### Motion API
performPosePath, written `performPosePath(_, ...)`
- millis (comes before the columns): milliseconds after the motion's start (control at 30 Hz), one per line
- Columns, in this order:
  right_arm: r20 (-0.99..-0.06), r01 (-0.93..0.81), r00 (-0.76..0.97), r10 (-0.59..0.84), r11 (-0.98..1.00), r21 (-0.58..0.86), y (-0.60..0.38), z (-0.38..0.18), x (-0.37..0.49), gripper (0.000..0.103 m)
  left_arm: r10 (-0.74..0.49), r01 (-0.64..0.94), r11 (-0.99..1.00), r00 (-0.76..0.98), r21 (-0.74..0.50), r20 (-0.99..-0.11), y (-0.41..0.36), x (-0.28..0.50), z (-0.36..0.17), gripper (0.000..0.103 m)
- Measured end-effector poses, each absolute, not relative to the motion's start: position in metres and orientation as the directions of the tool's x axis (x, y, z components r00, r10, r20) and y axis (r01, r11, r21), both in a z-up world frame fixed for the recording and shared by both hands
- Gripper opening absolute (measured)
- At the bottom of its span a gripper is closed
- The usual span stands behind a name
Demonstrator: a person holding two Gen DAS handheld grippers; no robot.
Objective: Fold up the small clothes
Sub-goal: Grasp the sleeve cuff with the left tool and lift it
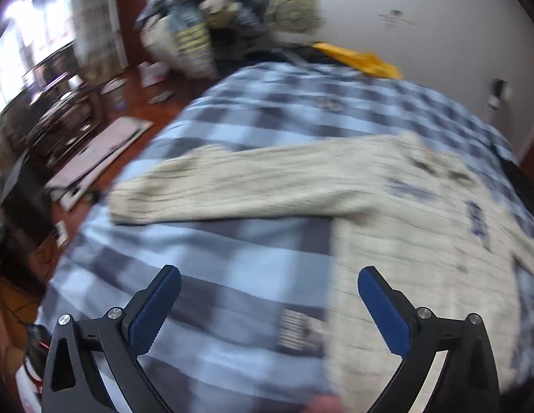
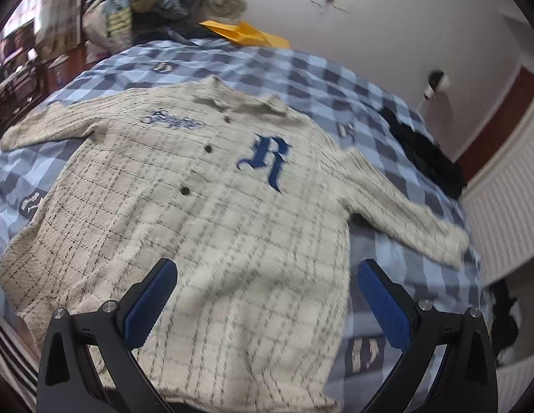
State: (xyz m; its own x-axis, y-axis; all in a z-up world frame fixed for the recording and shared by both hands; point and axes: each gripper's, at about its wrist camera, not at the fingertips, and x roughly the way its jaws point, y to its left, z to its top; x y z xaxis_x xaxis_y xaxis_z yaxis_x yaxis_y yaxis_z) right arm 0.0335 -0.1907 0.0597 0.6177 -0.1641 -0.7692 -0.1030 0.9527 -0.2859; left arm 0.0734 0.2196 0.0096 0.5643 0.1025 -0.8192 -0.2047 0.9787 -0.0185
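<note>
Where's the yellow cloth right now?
In the right wrist view, the yellow cloth lies at the far edge of the checked bedspread, beyond the cream shirt's collar and right of the bundled pile.

A bed with a blue and grey checked cover (image 2: 301, 75) fills the middle of the room. At its far edge a heap of bundled bedding (image 1: 205, 24) leans against a plain white wall (image 1: 421, 10), with a yellow cloth (image 2: 246, 34) beside it. A dark garment (image 2: 425, 151) lies along the bed's right edge. Left of the bed the floor is red-brown wood (image 1: 139, 110), with a flat board (image 1: 98, 158) and dark shelving (image 1: 50, 110). Bright daylight comes through a window (image 1: 22, 34) at far left. A white panelled surface (image 2: 501, 213) stands at right.
</note>
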Motion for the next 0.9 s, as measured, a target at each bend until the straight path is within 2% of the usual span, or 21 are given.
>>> performPosePath(100,-0.772,-0.133,0.612,-0.169,0.941,-0.312,-0.188,0.046,0.035,0.102,0.208,-0.331,0.943,0.49,0.04,-0.847,0.29,0.096,-0.012,0.103)
performPosePath(233,-0.811,-0.106,0.558,-0.173,0.955,-0.277,-0.206,0.033,0.046,0.102,0.235,-0.447,0.894,0.418,0.026,-0.878,0.372,0.119,-0.045,0.103)
performPosePath(300,-0.84,-0.079,0.519,-0.156,0.97,-0.229,-0.216,0.028,0.055,0.102,0.205,-0.527,0.849,0.38,-0.029,-0.902,0.408,0.125,-0.064,0.096)
performPosePath(367,-0.857,-0.054,0.49,-0.158,0.976,-0.211,-0.217,0.023,0.061,0.102,0.112,-0.575,0.808,0.363,-0.128,-0.925,0.435,0.129,-0.083,0.082)
performPosePath(433,-0.876,-0.034,0.455,-0.161,0.98,-0.198,-0.221,0.015,0.067,0.102,0.043,-0.606,0.771,0.355,-0.196,-0.934,0.448,0.134,-0.098,0.075)
performPosePath(833,-0.879,-0.067,0.426,-0.213,0.962,-0.266,-0.206,0.002,0.07,0.102,-0.061,-0.691,0.674,0.302,-0.262,-0.951,0.475,0.181,-0.139,0.074)
performPosePath(900,-0.879,-0.068,0.424,-0.217,0.961,-0.27,-0.207,0.001,0.071,0.102,-0.063,-0.701,0.664,0.295,-0.261,-0.953,0.48,0.184,-0.142,0.069)
